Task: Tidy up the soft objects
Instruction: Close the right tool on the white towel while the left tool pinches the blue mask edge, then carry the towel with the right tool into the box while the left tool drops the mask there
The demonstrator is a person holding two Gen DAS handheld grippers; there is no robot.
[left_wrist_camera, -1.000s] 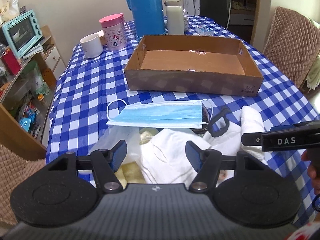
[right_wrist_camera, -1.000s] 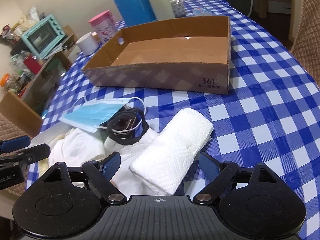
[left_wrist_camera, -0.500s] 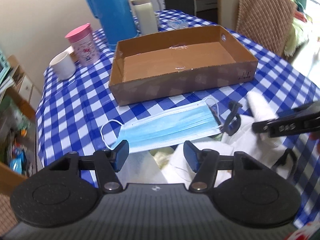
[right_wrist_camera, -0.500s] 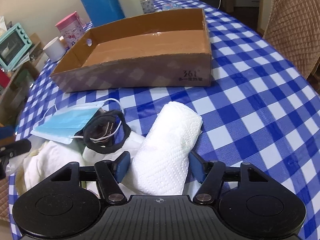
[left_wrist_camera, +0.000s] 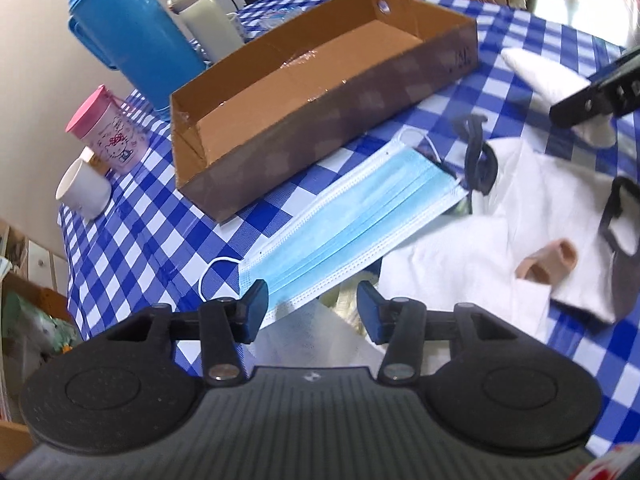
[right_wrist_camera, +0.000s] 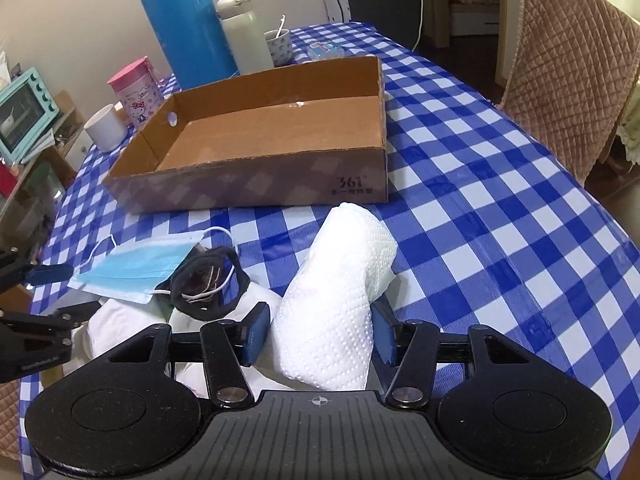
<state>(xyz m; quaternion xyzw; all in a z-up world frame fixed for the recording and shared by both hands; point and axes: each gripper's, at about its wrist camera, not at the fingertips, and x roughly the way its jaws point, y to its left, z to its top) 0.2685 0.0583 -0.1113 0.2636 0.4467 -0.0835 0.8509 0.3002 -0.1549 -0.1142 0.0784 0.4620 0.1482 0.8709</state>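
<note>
A white rolled paper towel [right_wrist_camera: 340,292] sits between the pads of my right gripper [right_wrist_camera: 320,334], which is shut on it and holds it a little off the table. It also shows in the left wrist view [left_wrist_camera: 552,80]. My left gripper [left_wrist_camera: 312,312] is open, its jaws over the near edge of a blue face mask [left_wrist_camera: 352,224]. The mask [right_wrist_camera: 132,268] lies beside a black elastic band [right_wrist_camera: 208,280] on white cloths [left_wrist_camera: 500,240]. The empty cardboard box [right_wrist_camera: 264,136] stands behind them.
A blue thermos [right_wrist_camera: 188,20], white flask [right_wrist_camera: 244,32], pink cup [right_wrist_camera: 138,92] and white mug [right_wrist_camera: 104,128] stand behind the box. A padded chair [right_wrist_camera: 568,80] is at the right. The checked tablecloth [right_wrist_camera: 500,220] covers the table.
My right gripper closed onto the paper towel roll and lifted it slightly. My left gripper tilted and moved forward and left, coming over the mask's near edge.
</note>
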